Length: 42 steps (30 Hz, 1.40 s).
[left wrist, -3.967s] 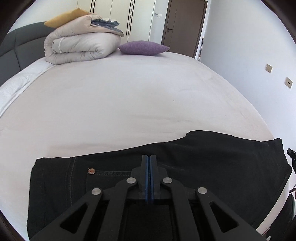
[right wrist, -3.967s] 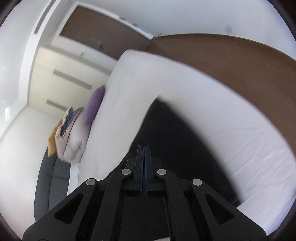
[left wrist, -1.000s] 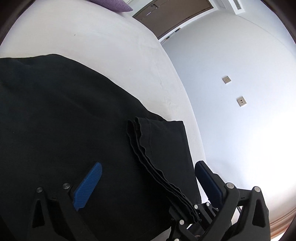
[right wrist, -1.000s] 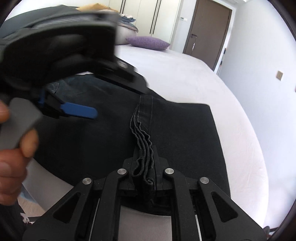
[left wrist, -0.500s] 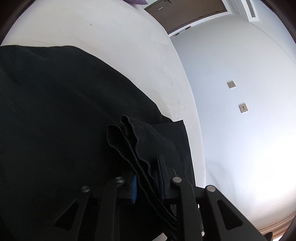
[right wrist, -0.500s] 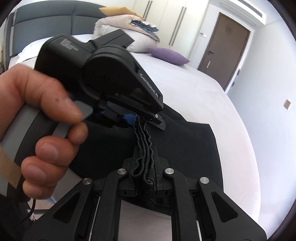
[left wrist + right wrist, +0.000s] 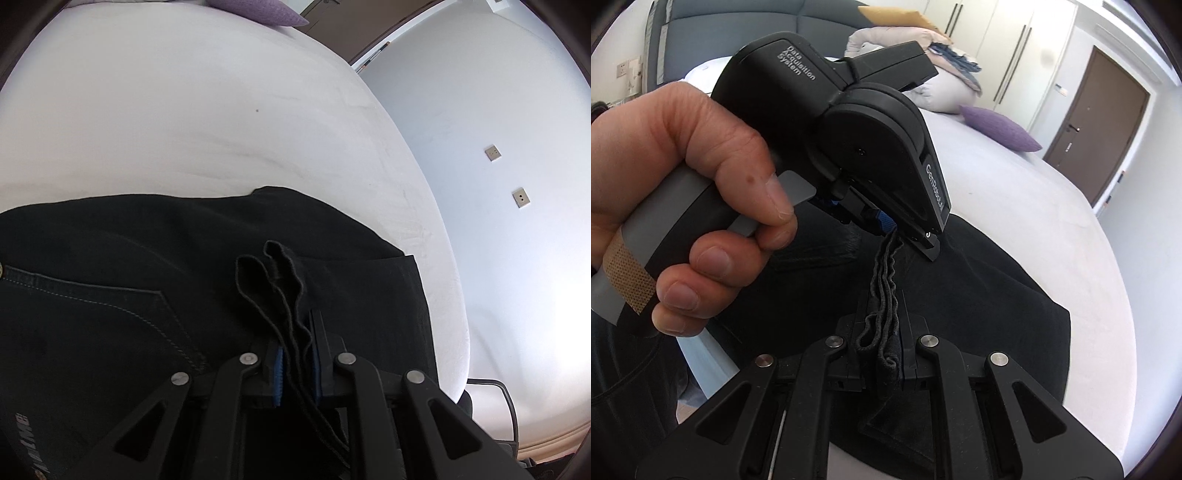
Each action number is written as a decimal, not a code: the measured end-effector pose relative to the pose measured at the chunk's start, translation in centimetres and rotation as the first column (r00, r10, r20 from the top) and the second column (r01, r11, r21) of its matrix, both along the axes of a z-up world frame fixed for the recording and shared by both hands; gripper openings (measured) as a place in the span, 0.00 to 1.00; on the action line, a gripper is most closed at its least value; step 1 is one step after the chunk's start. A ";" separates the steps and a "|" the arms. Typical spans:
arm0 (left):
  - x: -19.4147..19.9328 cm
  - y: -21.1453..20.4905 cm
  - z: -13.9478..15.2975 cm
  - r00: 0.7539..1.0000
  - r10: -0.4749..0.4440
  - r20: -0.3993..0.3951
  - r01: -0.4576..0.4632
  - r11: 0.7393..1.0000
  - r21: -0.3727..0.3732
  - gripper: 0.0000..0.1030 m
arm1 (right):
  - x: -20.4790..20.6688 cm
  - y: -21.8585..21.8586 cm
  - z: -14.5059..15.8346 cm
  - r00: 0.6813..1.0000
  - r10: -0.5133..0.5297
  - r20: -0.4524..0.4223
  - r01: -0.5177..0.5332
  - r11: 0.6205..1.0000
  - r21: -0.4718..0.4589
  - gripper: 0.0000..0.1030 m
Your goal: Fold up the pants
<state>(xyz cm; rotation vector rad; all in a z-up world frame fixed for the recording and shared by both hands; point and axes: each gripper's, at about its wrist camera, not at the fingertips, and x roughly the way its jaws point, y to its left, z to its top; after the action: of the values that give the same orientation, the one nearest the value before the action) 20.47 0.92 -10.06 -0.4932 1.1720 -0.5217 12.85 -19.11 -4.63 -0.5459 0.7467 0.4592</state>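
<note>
The black pants (image 7: 155,266) lie across the near edge of the bed (image 7: 184,110), folded lengthwise, with the stitched back pocket (image 7: 110,317) facing up in the left wrist view. The stacked leg hems (image 7: 280,288) are lifted off the rest of the cloth and stand up as wavy layered edges.

The left gripper (image 7: 297,354) has its blue pads pressed against those hems from both sides, so it is clamped on the bunch of layers. Its jaws have just been closing, with the hems between them.

The right gripper (image 7: 882,332) is also closed tight on the same bundle of hems (image 7: 884,280), a little further along the edge. In its view the left gripper (image 7: 897,230) sits just beyond and above it (a hand (image 7: 683,192) wraps its grey handle, a tan plaster on one finger), pinching the same strip of fabric.

Toward the far end of the bed lie a purple cushion (image 7: 1001,127) and a rolled duvet (image 7: 945,88). A brown door (image 7: 1104,122) stands beyond the far right corner.
</note>
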 end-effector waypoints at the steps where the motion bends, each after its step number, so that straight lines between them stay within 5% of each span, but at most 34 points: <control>1: 0.0 0.4 -0.3 1.000 0.004 -0.002 -0.004 1.000 0.002 0.12 | 0.1 0.1 -0.4 1.000 0.005 -0.016 -0.005 1.000 0.002 0.09; 9: -0.1 0.9 -2.1 1.000 0.013 -0.006 -0.013 1.000 -0.007 0.12 | 1.9 0.1 -2.8 0.996 0.005 -0.090 -0.005 1.000 0.004 0.10; 14: -0.8 2.1 -1.4 0.999 0.042 0.021 -0.043 0.998 0.046 0.24 | 2.3 0.2 -2.4 0.989 0.008 -0.150 0.001 0.998 0.060 0.13; 16: -1.2 2.7 -0.4 0.994 0.090 0.056 -0.096 0.989 0.116 0.36 | 1.8 -1.3 -1.9 0.980 0.026 -0.196 -0.002 0.992 0.122 0.18; 18: -1.9 2.8 0.8 0.988 0.116 0.104 -0.134 0.974 0.185 0.36 | 1.4 -3.4 -1.4 0.962 0.029 -0.273 0.028 0.979 0.203 0.35; 20: -3.3 2.1 2.8 0.976 0.110 0.188 -0.159 0.949 0.271 0.36 | 1.0 -6.1 -0.7 0.943 0.055 -0.328 0.054 0.948 0.314 0.47; 23: -6.0 -1.0 4.5 0.956 0.005 0.294 -0.129 0.906 0.403 0.36 | 1.3 -11.4 0.6 0.907 0.075 -0.415 0.141 0.874 0.466 0.47; 25: -7.8 -3.6 4.0 0.946 -0.064 0.316 -0.105 0.866 0.490 0.36 | 1.8 -15.2 1.6 0.876 0.078 -0.476 0.237 0.790 0.566 0.45; 26: -8.4 -4.5 3.3 0.947 -0.085 0.308 -0.094 0.847 0.523 0.36 | 2.9 -17.2 2.0 0.869 0.066 -0.491 0.280 0.751 0.598 0.34; 27: -8.7 -5.4 2.6 0.952 -0.100 0.290 -0.081 0.830 0.552 0.36 | 3.0 -19.1 2.2 0.861 0.048 -0.506 0.325 0.712 0.622 0.25; 29: -9.5 -5.4 0.4 0.963 -0.115 0.243 -0.053 0.805 0.591 0.37 | 5.2 -23.3 1.7 0.834 0.012 -0.552 0.424 0.627 0.654 0.24; 32: -11.1 -6.0 -0.6 0.945 -0.143 0.294 -0.083 0.764 0.640 0.38 | 7.8 -27.6 0.6 0.791 0.010 -0.612 0.505 0.555 0.661 0.18; 35: -11.3 -5.2 -1.3 0.950 -0.120 0.289 -0.098 0.763 0.638 0.37 | 12.9 -29.7 -0.9 0.754 0.043 -0.656 0.559 0.482 0.675 0.18; 38: -11.1 -5.0 -1.3 0.951 -0.114 0.287 -0.100 0.767 0.634 0.38 | 17.3 -30.0 -2.2 0.704 0.080 -0.706 0.612 0.435 0.660 0.18; 42: -11.0 -5.8 -1.3 0.952 -0.110 0.285 -0.101 0.767 0.634 0.38 | 19.8 -31.2 -6.0 0.623 0.035 -0.781 0.671 0.489 0.557 0.12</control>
<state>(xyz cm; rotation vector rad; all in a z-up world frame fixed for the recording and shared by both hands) 9.44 -4.91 -11.36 0.1904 0.9696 -0.1582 32.70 -50.26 -10.59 0.7945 1.2486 0.5687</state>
